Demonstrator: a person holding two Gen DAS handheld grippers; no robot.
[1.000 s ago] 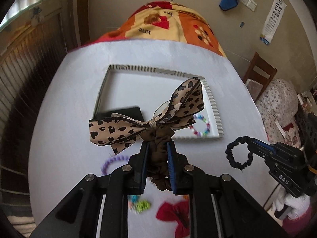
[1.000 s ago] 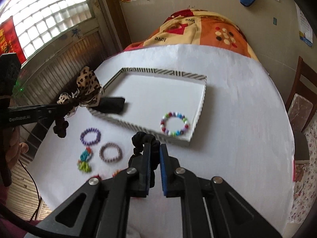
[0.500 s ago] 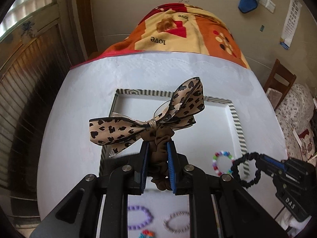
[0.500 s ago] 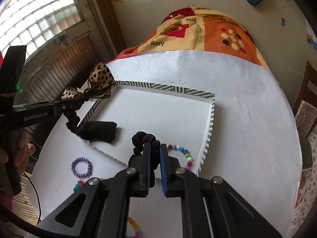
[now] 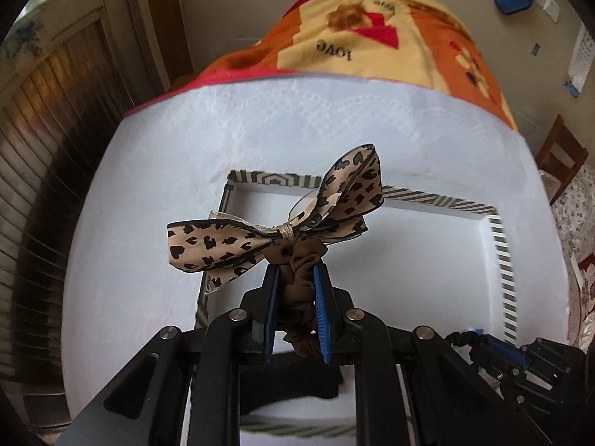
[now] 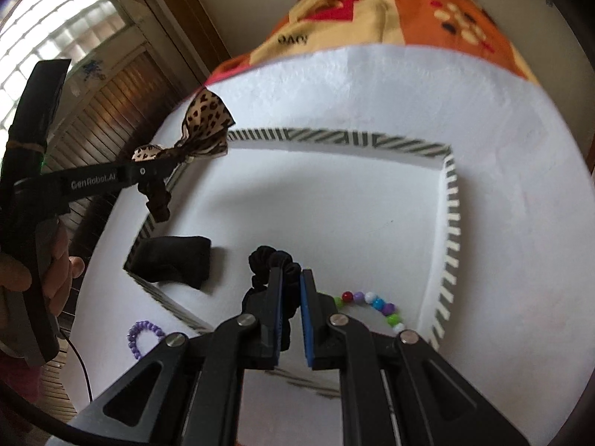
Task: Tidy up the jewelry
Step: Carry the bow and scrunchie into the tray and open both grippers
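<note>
My left gripper (image 5: 295,271) is shut on a brown scrunchie with a leopard-print bow (image 5: 275,230), held in the air above the left part of the white tray with a striped rim (image 5: 438,199). In the right wrist view the same bow (image 6: 206,119) hangs over the tray's far left corner. My right gripper (image 6: 292,273) is shut on a black scrunchie (image 6: 267,258) above the tray's near half. Inside the tray (image 6: 334,137) lie a multicoloured bead bracelet (image 6: 375,303) and a black fabric piece (image 6: 174,260).
A purple bead bracelet (image 6: 143,336) lies on the white tablecloth (image 6: 502,186) just outside the tray's near left side. A person's hand (image 6: 55,271) grips the left tool. An orange patterned blanket (image 5: 372,29) lies beyond the table; a wooden chair (image 5: 561,156) stands at the right.
Both grippers have moved forward and down over the tray, each keeping its scrunchie. The tray now fills more of both views, and the loose bracelets in front have mostly slid out of sight.
</note>
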